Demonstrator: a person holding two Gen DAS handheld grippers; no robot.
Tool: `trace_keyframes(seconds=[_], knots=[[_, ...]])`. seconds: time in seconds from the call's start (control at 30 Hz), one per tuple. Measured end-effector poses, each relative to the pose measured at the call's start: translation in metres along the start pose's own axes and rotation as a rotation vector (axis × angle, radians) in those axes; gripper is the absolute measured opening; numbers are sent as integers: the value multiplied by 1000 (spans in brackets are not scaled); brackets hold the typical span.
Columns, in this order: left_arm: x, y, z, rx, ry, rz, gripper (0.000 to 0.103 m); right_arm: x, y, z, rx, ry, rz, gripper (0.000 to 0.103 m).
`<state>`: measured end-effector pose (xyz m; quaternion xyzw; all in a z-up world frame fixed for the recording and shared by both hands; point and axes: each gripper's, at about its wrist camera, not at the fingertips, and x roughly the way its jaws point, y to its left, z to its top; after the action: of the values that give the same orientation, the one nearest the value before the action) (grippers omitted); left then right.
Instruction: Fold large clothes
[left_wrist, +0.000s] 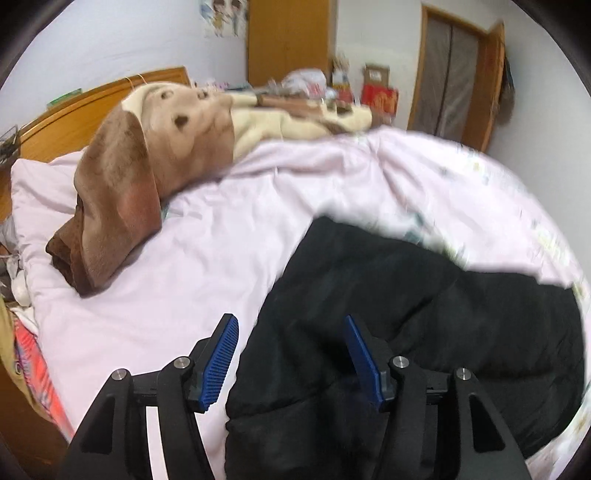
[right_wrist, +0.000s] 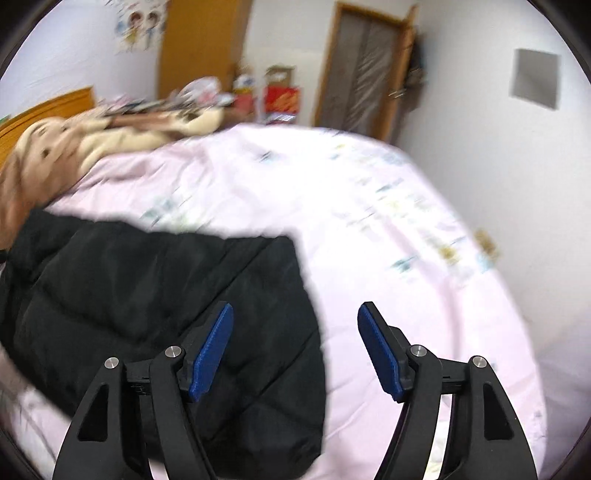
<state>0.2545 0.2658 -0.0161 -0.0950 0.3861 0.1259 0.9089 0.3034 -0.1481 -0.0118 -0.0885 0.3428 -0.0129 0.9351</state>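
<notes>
On pink quilt (left_wrist: 221, 221): black jacket (left_wrist: 406, 314)

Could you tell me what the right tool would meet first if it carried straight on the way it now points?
Most likely the right edge of the black padded jacket or the pink quilt just beside it; the open right tool straddles that edge, and blur makes depth unclear.

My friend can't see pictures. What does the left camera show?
A black puffy coat lies on a pink bed cover, with the left gripper above it, jaws open and empty. A brown blanket sits behind.
</notes>
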Motion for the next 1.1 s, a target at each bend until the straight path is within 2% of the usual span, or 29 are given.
trace_keyframes(seconds=[0.07, 0.17, 0.23, 0.33, 0.4, 0.5, 0.67, 0.8, 0.97, 1.1], knots=[[3, -6, 8, 6, 4, -28, 59, 0, 8, 12, -36, -27, 65, 70], [19, -26, 14, 90, 26, -63, 59, 16, 26, 22, -90, -5, 150, 70], [41, -39, 15, 153, 66, -16, 59, 32, 37, 27, -113, 21, 188, 70], [76, -44, 17, 208, 112, 4, 59, 58, 41, 18, -116, 96, 220, 70], [97, -42, 18, 201, 152, 37, 61, 85, 40, 15, -107, 160, 210, 70], [121, -34, 21, 148, 203, 22, 61, 118, 37, 9, -78, 238, 175, 70], [150, -32, 18, 134, 245, 33, 62, 148, 23, 6, -11, 327, 196, 70], [175, -37, 15, 146, 319, 46, 62, 180, 25, 4, 9, 461, 219, 70], [189, -37, 16, 134, 382, 38, 62, 202, 27, -2, 12, 562, 244, 72], [191, -43, 15, 138, 399, 78, 62, 202, 27, -3, 31, 597, 237, 72]])
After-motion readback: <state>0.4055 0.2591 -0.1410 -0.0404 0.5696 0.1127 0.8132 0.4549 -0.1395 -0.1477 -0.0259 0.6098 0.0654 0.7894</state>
